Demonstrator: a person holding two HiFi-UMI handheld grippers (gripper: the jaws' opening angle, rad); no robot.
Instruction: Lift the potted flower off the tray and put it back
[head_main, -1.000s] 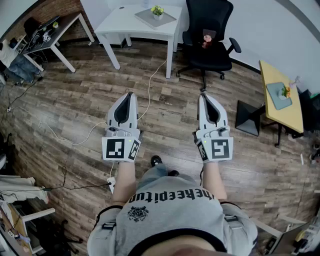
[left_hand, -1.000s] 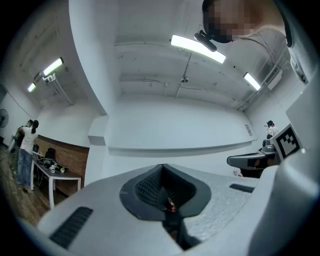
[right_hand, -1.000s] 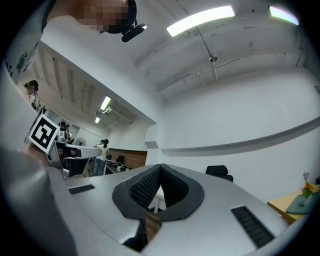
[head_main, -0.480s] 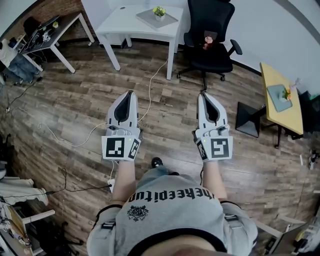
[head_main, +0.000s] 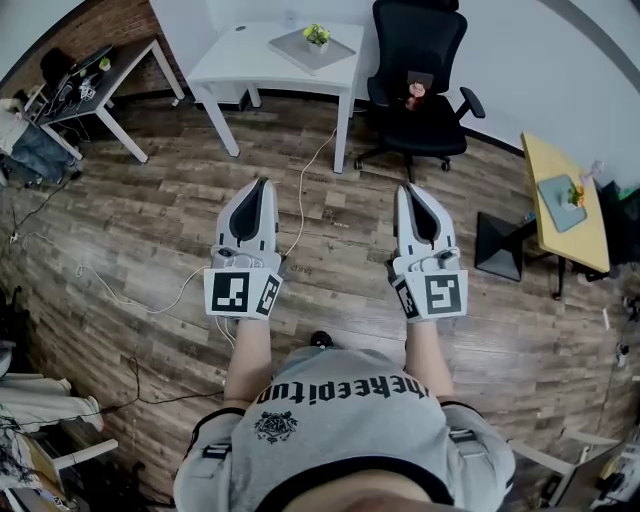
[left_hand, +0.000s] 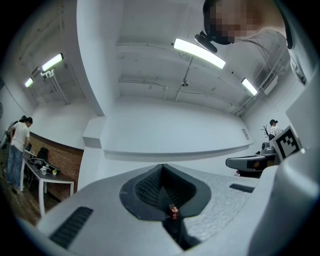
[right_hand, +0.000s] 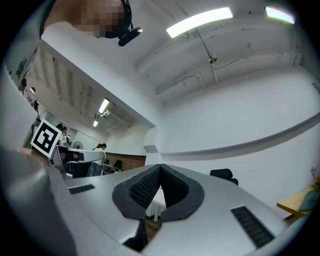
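Head view shows my left gripper (head_main: 260, 186) and right gripper (head_main: 408, 190) side by side above the wood floor (head_main: 150, 220), both closed on nothing. The potted flower (head_main: 316, 36) stands on its tray (head_main: 298, 47) on the white bench (head_main: 250, 58), well apart from them.

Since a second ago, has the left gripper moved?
Yes. The left gripper has come a little closer to the white table: in the head view, less wooden floor shows between its tip and the table's legs.

yellow-green potted flower (head_main: 316, 36) upright on grey tray (head_main: 310, 56)
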